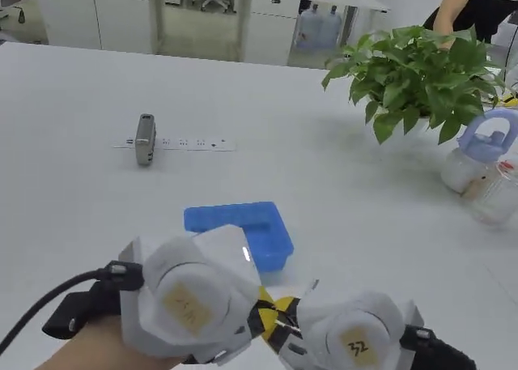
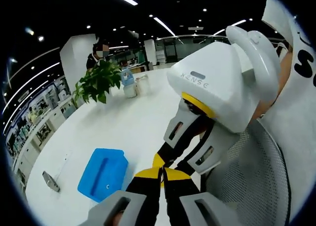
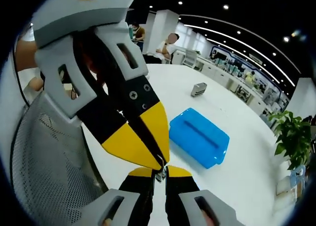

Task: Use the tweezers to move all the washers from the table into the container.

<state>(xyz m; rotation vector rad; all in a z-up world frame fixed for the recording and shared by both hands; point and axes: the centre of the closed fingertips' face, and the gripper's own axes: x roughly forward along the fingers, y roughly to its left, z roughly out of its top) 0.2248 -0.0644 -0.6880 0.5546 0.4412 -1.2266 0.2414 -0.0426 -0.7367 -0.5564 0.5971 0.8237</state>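
Observation:
The blue container point(image 1: 243, 231) sits on the white table point(image 1: 97, 208), just beyond both grippers; it also appears in the left gripper view point(image 2: 102, 172) and the right gripper view point(image 3: 198, 136). My left gripper point(image 1: 265, 305) point(image 2: 161, 172) is shut, its yellow tips pressed together. My right gripper point(image 1: 285, 316) point(image 3: 159, 172) faces it tip to tip and is shut on a small metal piece that looks like the tweezers point(image 3: 160, 175). A thin silver end point(image 1: 312, 287) pokes out above the right gripper. The left gripper's tips touch that metal piece.
A white power strip with a grey adapter point(image 1: 146, 139) lies at mid-left. A potted plant point(image 1: 417, 78) and bottles point(image 1: 486, 155) stand at the far right, with a person point(image 1: 473, 10) behind. A mesh chair point(image 2: 247, 176) is below the grippers.

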